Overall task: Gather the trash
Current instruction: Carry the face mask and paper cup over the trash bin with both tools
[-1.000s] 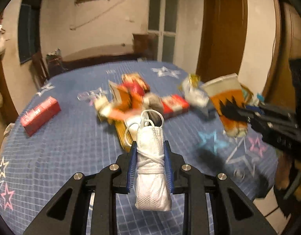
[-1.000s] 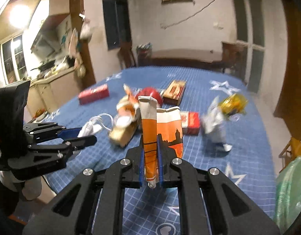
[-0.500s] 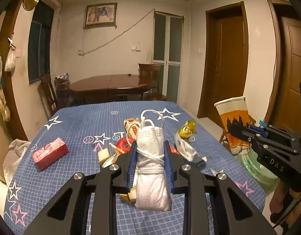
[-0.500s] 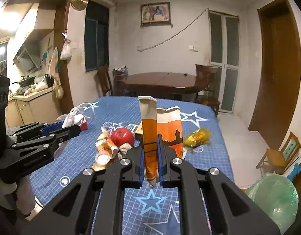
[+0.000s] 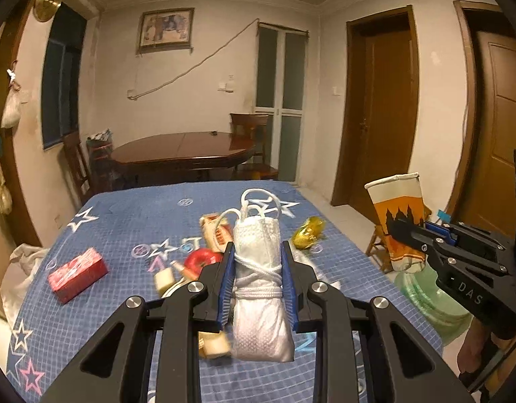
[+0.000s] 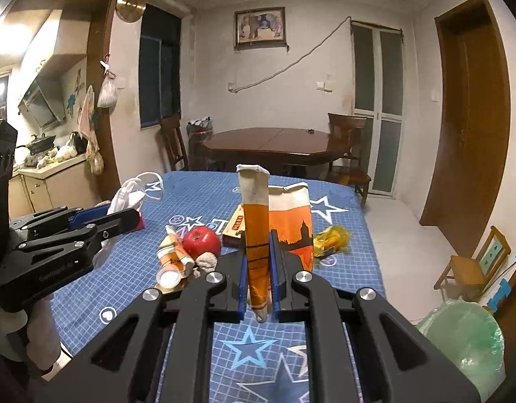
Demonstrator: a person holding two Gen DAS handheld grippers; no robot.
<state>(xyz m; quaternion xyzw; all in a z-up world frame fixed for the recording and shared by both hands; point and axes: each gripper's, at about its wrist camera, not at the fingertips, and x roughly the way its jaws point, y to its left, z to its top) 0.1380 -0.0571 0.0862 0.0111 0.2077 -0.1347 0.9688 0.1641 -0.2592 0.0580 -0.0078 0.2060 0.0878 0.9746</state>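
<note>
Clamping one rolled white mask (image 5: 262,282), the left gripper (image 5: 258,278) is hovering; the right gripper (image 6: 259,268) is pinching one flattened paper cup (image 6: 284,221); one apple (image 6: 201,239) and perhaps two red boxes are lying on the table (image 6: 341,268).

right hand-held gripper (image 6: 258,278) pinching paper cup (image 6: 274,221), red apple (image 6: 201,239)

We see off-white walls, a framed picture (image 6: 260,28), a dark window (image 6: 159,67), a round wooden table (image 6: 274,142) with chairs (image 6: 348,147), brown doors (image 5: 380,114), a pale tiled floor (image 6: 409,221) and warm light.

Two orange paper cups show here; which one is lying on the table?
The small crumpled cup beside the apple; the other cup is pinched in the right gripper.
</note>
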